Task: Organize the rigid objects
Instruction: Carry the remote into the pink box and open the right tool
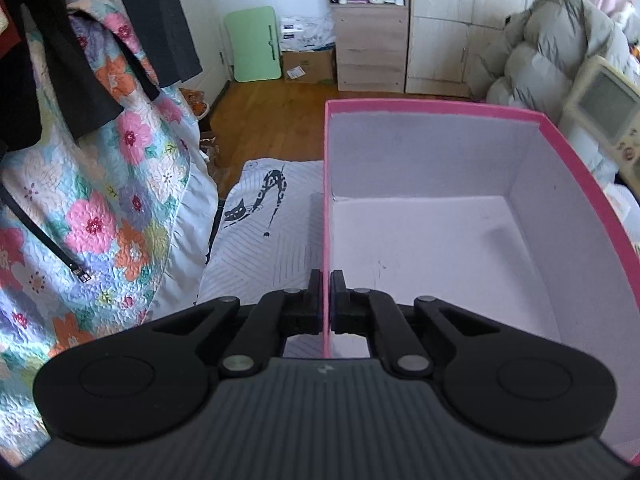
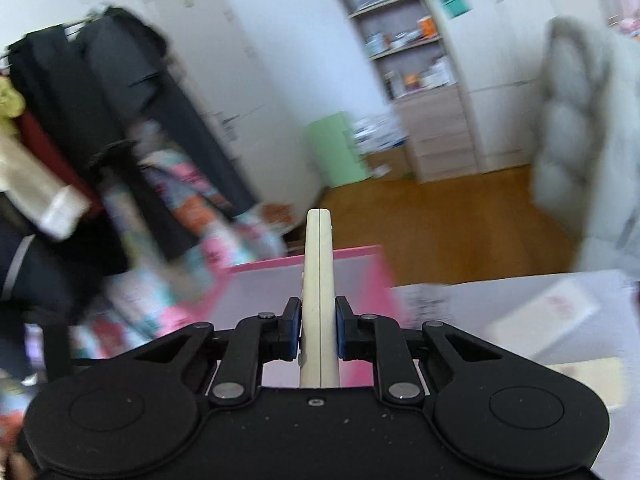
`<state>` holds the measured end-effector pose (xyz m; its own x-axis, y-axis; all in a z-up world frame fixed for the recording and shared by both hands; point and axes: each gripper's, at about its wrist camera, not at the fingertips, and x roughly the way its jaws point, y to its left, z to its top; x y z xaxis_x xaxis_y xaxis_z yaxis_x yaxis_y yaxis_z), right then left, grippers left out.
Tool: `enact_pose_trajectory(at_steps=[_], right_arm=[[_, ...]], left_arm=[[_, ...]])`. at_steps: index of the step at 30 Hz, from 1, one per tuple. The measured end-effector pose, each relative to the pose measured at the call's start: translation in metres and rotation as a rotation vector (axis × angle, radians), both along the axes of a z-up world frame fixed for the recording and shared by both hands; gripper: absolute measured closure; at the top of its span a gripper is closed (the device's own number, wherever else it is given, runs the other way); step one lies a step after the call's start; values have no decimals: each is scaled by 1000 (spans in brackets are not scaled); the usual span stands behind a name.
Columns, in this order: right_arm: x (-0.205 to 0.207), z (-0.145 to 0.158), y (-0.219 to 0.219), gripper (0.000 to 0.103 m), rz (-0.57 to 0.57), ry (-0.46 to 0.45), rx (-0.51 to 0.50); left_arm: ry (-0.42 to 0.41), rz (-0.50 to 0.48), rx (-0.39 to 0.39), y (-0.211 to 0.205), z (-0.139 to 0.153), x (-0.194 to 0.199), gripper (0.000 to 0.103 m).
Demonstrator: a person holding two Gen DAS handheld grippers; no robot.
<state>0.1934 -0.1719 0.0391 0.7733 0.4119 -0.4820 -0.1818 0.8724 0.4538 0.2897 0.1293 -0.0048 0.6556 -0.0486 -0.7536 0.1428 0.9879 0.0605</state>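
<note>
A pink box [image 1: 568, 152] with a pale empty inside fills the right of the left wrist view. My left gripper [image 1: 326, 280] is shut on the box's left wall, one finger outside and one inside. A cream remote control [image 1: 604, 116] with a grey screen shows beyond the box's right rim. In the blurred right wrist view my right gripper [image 2: 318, 308] is shut on that cream remote control [image 2: 319, 264], held edge-on and upright above the pink box [image 2: 360, 256].
A floral quilt [image 1: 100, 200] hangs at the left. A white cat-print cloth [image 1: 264, 232] lies under the box. A grey puffy coat [image 1: 560, 52] sits at the right. Flat pale boxes [image 2: 544, 316] lie on the white surface to the right. Wooden floor and cabinets lie beyond.
</note>
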Motion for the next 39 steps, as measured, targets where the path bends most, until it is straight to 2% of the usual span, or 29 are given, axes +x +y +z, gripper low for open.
enact_pose_trajectory(at_steps=[4,8,12,21,26,30,32,33,34,35,36,37,39], right_arm=[[29,-7,48,82,135,66,-14],[66,-34,81,82,176,181,-25],[89,-64,96,82,163,300,28],[113,-102,108,82,71,448,196],[114,-123,104,82,8,525,309],[109,-137,113,81,5,603,349],[110,-143,115,78,-8,642,399],[110,-143,113,77,-19,642,406],[109,-140,112,72,-27,623,384],[107,-135,112,60,-37,598,352],[104,-127,111,55,-44,563,299],[99,-115,112,51,-40,516,232],[87,-90,111,51,-16,409,128]], left_arm=[[-9,11,-18,2,-2,-2,100],[-25,4,-19,2,-4,-4,101],[-30,-7,8,-2,-4,-5,101],[-38,-13,34,-9,-5,-8,100],[-41,-13,39,-10,-5,-7,100],[-47,-19,67,-14,-5,-9,99],[-48,-18,72,-14,-6,-9,99],[-48,-17,72,-14,-6,-9,99],[-48,-17,71,-13,-6,-9,99],[-48,-18,73,-13,-6,-9,99],[-49,-19,77,-14,-6,-9,99],[-49,-20,84,-14,-6,-9,98],[-52,-20,93,-17,-6,-10,98]])
